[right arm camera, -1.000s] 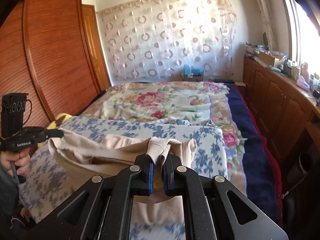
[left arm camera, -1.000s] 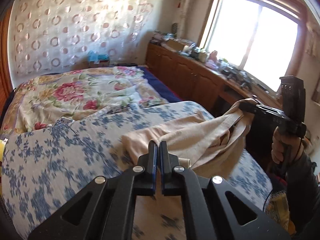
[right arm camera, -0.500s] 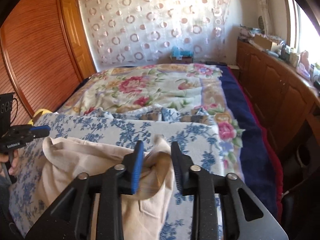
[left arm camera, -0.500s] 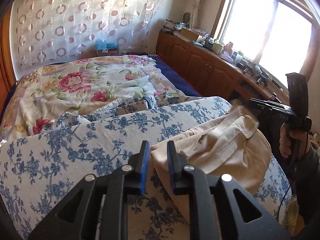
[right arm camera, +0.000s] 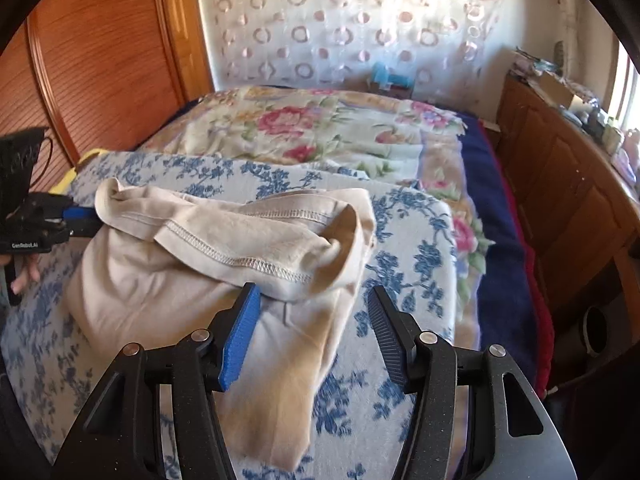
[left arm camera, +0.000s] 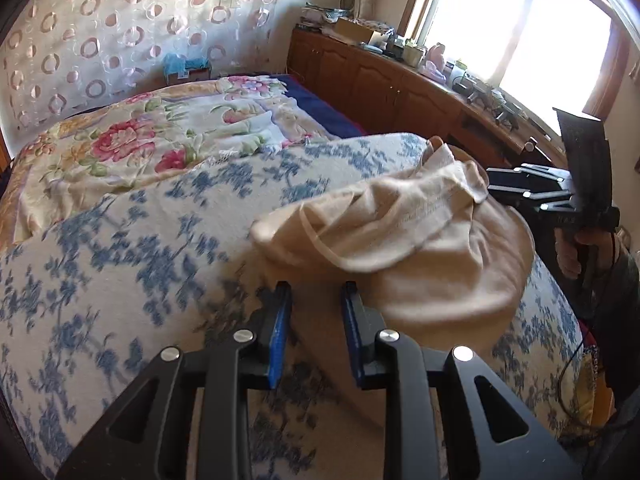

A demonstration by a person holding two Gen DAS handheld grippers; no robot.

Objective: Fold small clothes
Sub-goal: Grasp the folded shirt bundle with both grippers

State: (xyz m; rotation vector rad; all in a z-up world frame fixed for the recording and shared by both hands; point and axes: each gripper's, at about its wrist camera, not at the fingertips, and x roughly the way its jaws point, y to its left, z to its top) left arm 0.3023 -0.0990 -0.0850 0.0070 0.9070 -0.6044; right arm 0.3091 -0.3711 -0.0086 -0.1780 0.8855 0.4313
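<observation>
A beige garment [right arm camera: 208, 264] lies rumpled and folded over on the blue-flowered bedspread [right arm camera: 404, 240]; its stitched hem faces up. It also shows in the left wrist view [left arm camera: 400, 236]. My right gripper [right arm camera: 312, 300] is open and empty, just in front of the garment's near fold. My left gripper [left arm camera: 316, 292] is open and empty, just short of the garment's edge. In the right wrist view the left gripper [right arm camera: 80, 216] sits at the garment's far left corner. In the left wrist view the right gripper [left arm camera: 520, 188] sits at the garment's far right side.
A floral quilt [left arm camera: 152, 136] covers the far half of the bed. A wooden cabinet [left arm camera: 384, 80] with clutter runs under the window on the right. A wooden wardrobe [right arm camera: 104, 60] stands on the left. A dark blue sheet [right arm camera: 496, 248] lines the bed's right edge.
Both grippers held the garment lifted a second ago. They have opened and let it drop onto the bedspread, then drawn back a little from it.
</observation>
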